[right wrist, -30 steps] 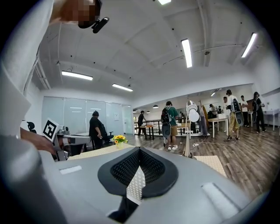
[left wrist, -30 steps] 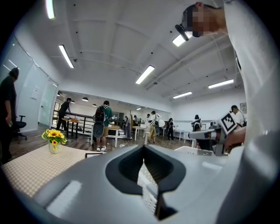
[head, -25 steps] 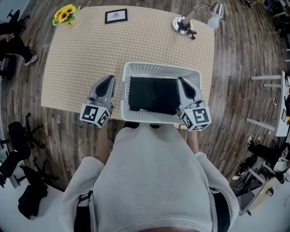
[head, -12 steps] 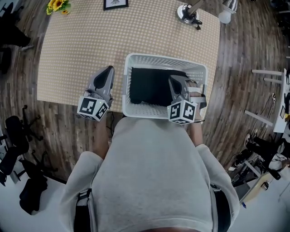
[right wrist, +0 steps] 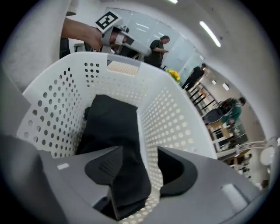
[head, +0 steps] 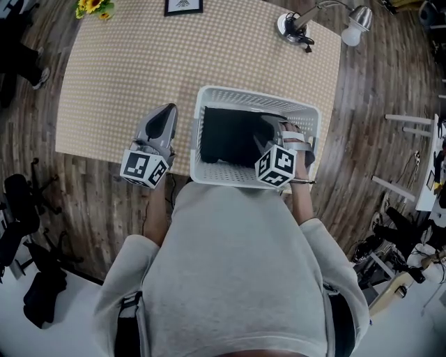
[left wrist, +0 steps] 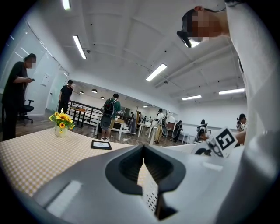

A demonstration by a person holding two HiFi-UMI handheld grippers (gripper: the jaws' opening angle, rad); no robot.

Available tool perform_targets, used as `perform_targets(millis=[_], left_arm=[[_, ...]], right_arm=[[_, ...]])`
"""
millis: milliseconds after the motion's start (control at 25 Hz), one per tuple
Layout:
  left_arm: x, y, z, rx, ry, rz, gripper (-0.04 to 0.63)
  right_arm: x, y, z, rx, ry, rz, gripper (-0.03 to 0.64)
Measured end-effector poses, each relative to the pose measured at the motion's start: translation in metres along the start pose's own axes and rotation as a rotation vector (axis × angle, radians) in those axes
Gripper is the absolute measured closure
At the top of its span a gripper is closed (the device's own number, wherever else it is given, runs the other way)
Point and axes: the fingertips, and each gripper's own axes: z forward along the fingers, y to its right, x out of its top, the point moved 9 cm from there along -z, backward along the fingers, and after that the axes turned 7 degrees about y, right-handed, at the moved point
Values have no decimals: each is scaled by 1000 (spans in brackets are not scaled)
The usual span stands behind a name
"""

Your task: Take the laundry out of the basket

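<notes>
A white perforated basket (head: 306, 118) stands at the table's near edge with black laundry (head: 230, 136) inside. My right gripper (head: 270, 136) reaches down into the basket's right half. In the right gripper view its jaws (right wrist: 140, 168) are opening, and a fold of the black laundry (right wrist: 118, 127) lies between them, beside the basket wall (right wrist: 175, 118). The right pad stands clear of the cloth. My left gripper (head: 166, 118) hovers over the table just left of the basket, shut and empty (left wrist: 144, 164).
The checkered table (head: 139, 70) carries sunflowers (head: 94, 7), a small picture frame (head: 184, 6) and a desk lamp (head: 306, 24) along its far edge. Dark office chairs (head: 21, 209) stand on the wood floor at left. People stand in the room behind.
My right gripper has moved from the basket's right rim leftward and down into the basket over the laundry, and its jaws have parted. The left gripper has stayed put.
</notes>
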Motion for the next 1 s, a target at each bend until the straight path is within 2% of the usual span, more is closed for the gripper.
perform_targets(millis=[120,160,200,280,520,800,920,1000], left_arm=[[-1,-2,-1,12,6,-9,588],[-1,-2,-1,14,5,-12,588],[-2,-2,-2,15,4,-16,588],[-4,-3,-5,19,2,-22,588],[-7,-10,-17,57,6,-39,588],[-10,-12,-20,62,14,-57,588],[-9,-9,-18,54,20,-61,588],[-8,-8,-19,53,26,-63,588]], right_arm=[[-13,-9,38,283,-64,54,165],[-18,-13,52,351,-84,50,107],[-21,-15,64,401,-105,37,67],[-25,-18,87,472,-137,8,34],[-27,-23,132,643,-245,-5,18],[-30,-24,136,642,-219,13,18],[-26,-27,135,624,-278,-2,21],[-23,-30,133,623,-317,-16,59]])
